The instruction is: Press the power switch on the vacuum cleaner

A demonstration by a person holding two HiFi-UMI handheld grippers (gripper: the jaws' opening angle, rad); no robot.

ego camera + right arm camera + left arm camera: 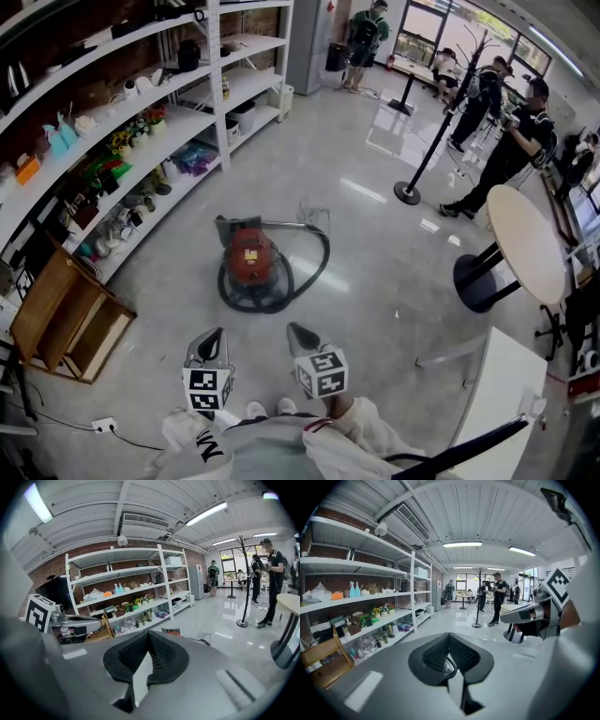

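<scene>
Fingers of your left gripper pressed together on nothing, fingers of your right gripper likewise closed and empty, both over the floor, red vacuum cleaner well ahead, hose looped round it, near the shelves.

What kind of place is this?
Probably an indoor showroom or test lab: long white shelving stocked with household goods, a red vacuum cleaner on a polished floor, and people standing near a round table.

Floor polished, glossy, mirrors lights. Vacuum cleaner shiny red plastic. Crate bare wood. Shelving smooth white-painted metal.
</scene>
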